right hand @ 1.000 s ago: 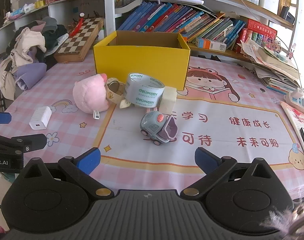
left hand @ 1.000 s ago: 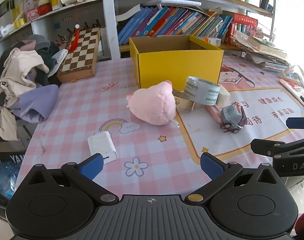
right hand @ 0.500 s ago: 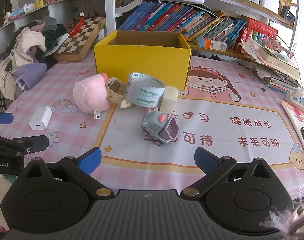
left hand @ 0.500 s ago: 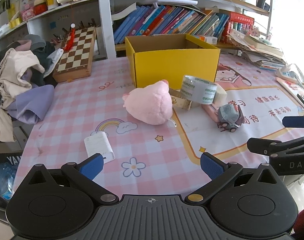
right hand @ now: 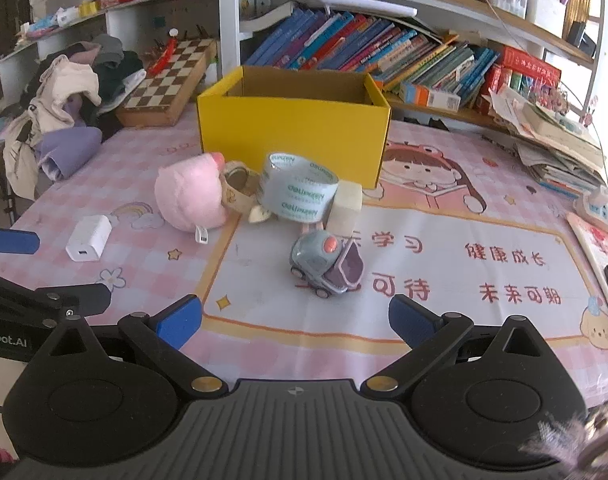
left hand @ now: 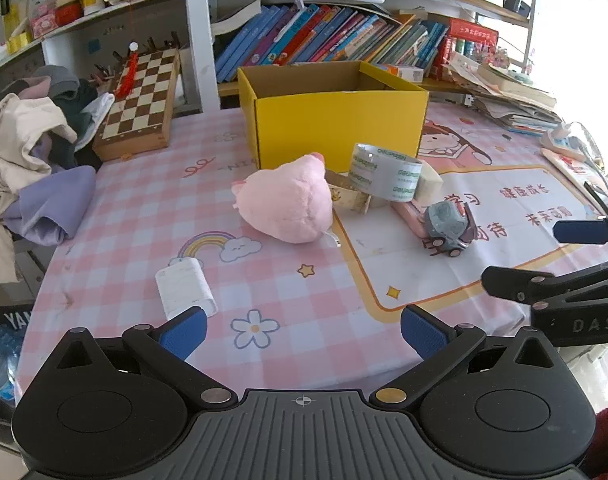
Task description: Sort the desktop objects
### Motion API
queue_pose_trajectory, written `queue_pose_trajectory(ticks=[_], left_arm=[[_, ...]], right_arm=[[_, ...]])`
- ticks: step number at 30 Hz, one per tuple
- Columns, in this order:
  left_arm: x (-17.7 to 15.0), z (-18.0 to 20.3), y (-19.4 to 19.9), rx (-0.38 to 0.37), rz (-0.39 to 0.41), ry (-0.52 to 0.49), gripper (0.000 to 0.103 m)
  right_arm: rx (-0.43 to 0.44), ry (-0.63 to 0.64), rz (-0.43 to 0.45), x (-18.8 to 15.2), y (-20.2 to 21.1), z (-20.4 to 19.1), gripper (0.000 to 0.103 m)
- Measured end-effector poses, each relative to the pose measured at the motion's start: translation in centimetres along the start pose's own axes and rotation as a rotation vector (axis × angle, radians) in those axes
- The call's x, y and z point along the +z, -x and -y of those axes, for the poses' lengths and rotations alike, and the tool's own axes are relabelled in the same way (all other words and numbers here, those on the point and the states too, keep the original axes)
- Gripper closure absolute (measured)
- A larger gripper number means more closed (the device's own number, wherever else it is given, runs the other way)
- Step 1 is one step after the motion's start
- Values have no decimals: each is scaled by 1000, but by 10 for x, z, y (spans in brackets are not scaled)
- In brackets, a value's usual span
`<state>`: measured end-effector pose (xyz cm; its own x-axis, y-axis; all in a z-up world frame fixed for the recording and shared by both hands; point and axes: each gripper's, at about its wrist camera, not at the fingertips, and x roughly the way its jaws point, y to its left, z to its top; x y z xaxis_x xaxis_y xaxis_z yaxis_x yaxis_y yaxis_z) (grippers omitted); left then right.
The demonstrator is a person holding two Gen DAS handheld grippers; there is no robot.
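An open yellow cardboard box (left hand: 335,120) (right hand: 292,132) stands at the back of the pink table. In front of it lie a pink plush toy (left hand: 288,208) (right hand: 190,196), a clear tape roll (left hand: 383,176) (right hand: 300,192), a small patterned tape roll (right hand: 238,190), a beige block (right hand: 345,204) and a grey toy car (left hand: 445,228) (right hand: 323,264). A white charger (left hand: 184,292) (right hand: 88,238) lies at the left. My left gripper (left hand: 302,332) is open and empty near the table's front edge, close to the charger. My right gripper (right hand: 296,320) is open and empty, just short of the toy car.
A chessboard (left hand: 142,100) leans at the back left beside a pile of clothes (left hand: 28,152). Shelves of books (right hand: 363,48) run behind the box. Stacked papers (right hand: 555,140) and a power strip (right hand: 601,204) sit at the right.
Both grippers have drifted slightly; the left view has pulled back and tilted a little. Both stay open and nothing on the table has moved.
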<state>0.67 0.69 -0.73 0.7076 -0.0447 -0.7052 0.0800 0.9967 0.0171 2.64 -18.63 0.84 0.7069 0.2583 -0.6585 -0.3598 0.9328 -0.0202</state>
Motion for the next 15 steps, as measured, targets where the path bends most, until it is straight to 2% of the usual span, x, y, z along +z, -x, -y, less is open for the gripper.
queue_pose_trajectory(ticks=[4, 15], left_arm=[[1, 0, 1, 28, 11, -8, 0], [1, -1, 1, 17, 6, -6, 0]], right_arm=[[3, 8, 1, 0, 1, -2, 2], [5, 15, -10, 0, -1, -5, 1]])
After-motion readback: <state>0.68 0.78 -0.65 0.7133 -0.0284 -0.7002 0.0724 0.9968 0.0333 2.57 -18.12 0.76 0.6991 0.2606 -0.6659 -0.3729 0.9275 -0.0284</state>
